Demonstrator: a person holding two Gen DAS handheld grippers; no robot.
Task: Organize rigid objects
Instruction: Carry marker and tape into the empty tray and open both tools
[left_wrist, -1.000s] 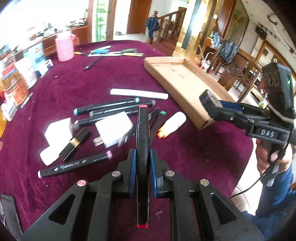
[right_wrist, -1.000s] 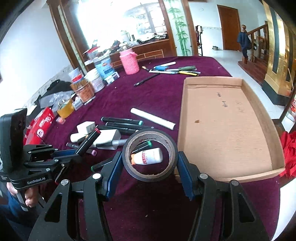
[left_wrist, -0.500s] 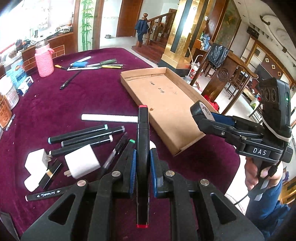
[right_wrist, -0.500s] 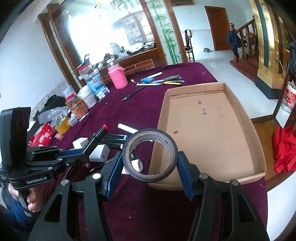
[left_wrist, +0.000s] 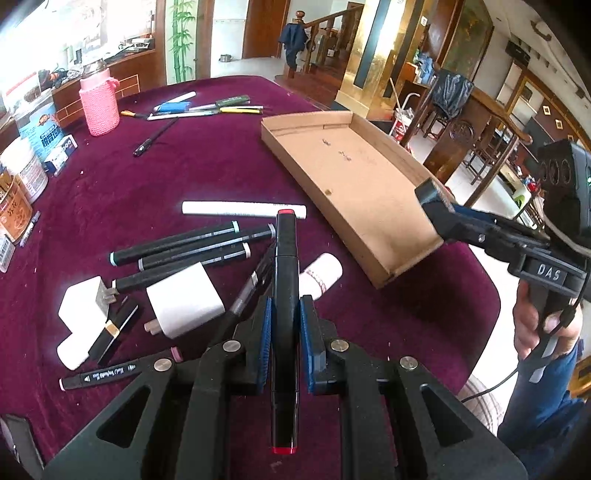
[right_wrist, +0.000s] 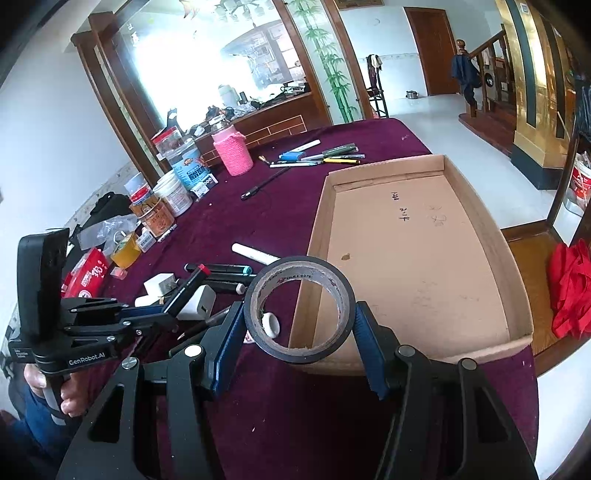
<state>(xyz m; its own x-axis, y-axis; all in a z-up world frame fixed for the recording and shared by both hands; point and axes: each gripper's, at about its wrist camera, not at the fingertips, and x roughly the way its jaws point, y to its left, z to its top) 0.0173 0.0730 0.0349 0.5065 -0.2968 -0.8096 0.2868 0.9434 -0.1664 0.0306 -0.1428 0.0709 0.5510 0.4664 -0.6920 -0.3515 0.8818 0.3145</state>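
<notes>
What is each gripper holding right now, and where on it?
Left gripper clamps a black red-capped marker around mid-barrel. Right gripper grips a black tape roll across its outer sides.

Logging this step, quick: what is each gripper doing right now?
Left gripper: closed on a black marker.
Right gripper: closed on a roll of tape.
</notes>
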